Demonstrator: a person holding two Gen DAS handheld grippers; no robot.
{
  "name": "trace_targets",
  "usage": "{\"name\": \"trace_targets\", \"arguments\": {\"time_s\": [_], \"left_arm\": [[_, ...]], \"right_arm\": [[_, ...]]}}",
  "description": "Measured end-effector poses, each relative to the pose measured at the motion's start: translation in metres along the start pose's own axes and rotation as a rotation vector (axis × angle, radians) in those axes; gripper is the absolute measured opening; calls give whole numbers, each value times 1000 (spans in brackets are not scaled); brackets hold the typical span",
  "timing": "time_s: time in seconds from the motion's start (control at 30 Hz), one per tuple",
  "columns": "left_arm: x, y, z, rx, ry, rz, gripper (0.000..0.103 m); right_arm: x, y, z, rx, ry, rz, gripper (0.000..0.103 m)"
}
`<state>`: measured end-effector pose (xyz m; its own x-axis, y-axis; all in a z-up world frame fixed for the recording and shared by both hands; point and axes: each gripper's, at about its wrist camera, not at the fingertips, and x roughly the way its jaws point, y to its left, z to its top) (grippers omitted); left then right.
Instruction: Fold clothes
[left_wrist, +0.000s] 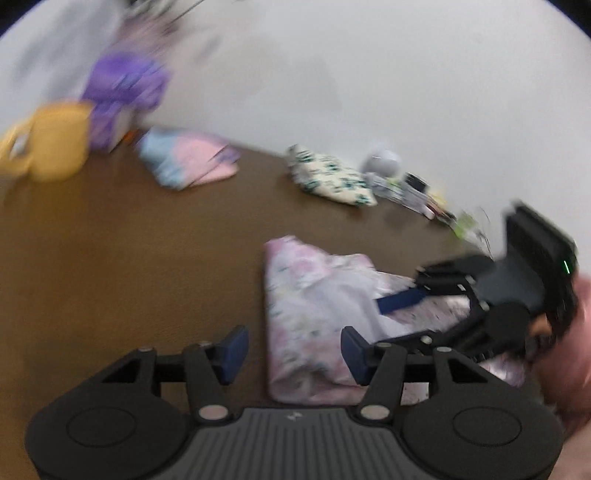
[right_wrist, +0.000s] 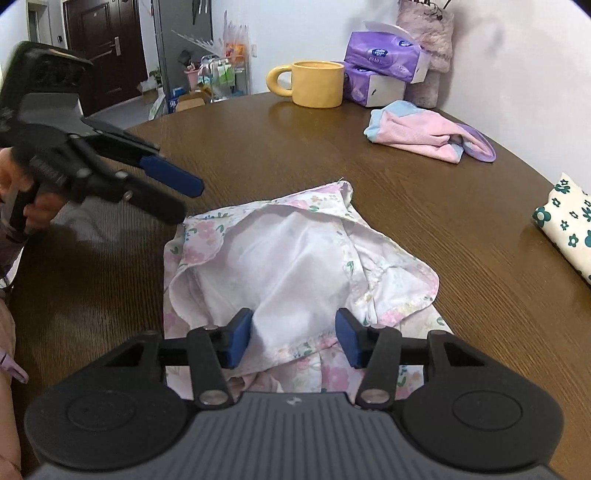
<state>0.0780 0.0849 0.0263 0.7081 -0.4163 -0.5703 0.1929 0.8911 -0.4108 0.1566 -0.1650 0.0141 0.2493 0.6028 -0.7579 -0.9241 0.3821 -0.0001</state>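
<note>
With both the left gripper (left_wrist: 291, 350) and right gripper (right_wrist: 293, 341) seen released over the crumpled pink floral cotton garment (right_wrist: 295, 266) on the brown wooden table (right_wrist: 443, 206), opposite edges should be pinched cleanly.

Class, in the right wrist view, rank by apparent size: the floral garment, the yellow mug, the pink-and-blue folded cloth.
1. floral garment, largest, though nearest the camera.
2. pink-and-blue folded cloth.
3. yellow mug; close to the cloth, and farther away, so unsure.

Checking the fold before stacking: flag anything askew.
The floral garment lies bunched mid-table, white lining showing, edges uneven, unlike the folded pink-and-blue cloth beyond. Nothing spilled or damaged.
</note>
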Motion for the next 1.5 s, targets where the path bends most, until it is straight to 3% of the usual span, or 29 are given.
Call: {"name": "trace_targets", "arguments": {"time_s": [0.1, 0.23, 0.3, 0.37, 0.47, 0.57, 0.67, 0.8, 0.93, 1.2, 1.37, 1.5], "left_arm": [[8, 18, 2, -137, 40, -41, 49], [20, 22, 8, -213, 71, -84, 45], [29, 22, 10, -237, 79, -90, 34], [37, 25, 9, -287, 90, -84, 14], [40, 29, 7, -329, 84, -84, 11], [37, 27, 5, -310, 60, -58, 9], [30, 13, 9, -169, 23, 1, 6], [15, -21, 19, 104, -71, 102, 4], [3, -54, 24, 337, -141, 152, 4], [-6, -130, 0, 714, -200, 87, 2], [-3, -159, -10, 844, -222, 93, 2], [0, -156, -9, 799, -201, 101, 2]], "right_arm": [[-2, -2, -2, 3, -16, -1, 50], [-4, -1, -4, 8, -29, -5, 50], [-5, -1, -4, 8, -31, -4, 50], [-5, -1, -5, 10, -35, -5, 50], [-6, -1, -6, 13, -44, -5, 50], [-6, -2, -6, 16, -49, -6, 50], [-6, 1, -5, 27, -47, -20, 50], [-2, 9, 1, 47, -38, -56, 50], [6, 15, 9, 65, -46, -76, 50], [12, 17, 13, 98, -77, -108, 50], [-2, 21, 8, 99, -102, -123, 51], [-24, 25, 2, 96, -124, -140, 52]]}}
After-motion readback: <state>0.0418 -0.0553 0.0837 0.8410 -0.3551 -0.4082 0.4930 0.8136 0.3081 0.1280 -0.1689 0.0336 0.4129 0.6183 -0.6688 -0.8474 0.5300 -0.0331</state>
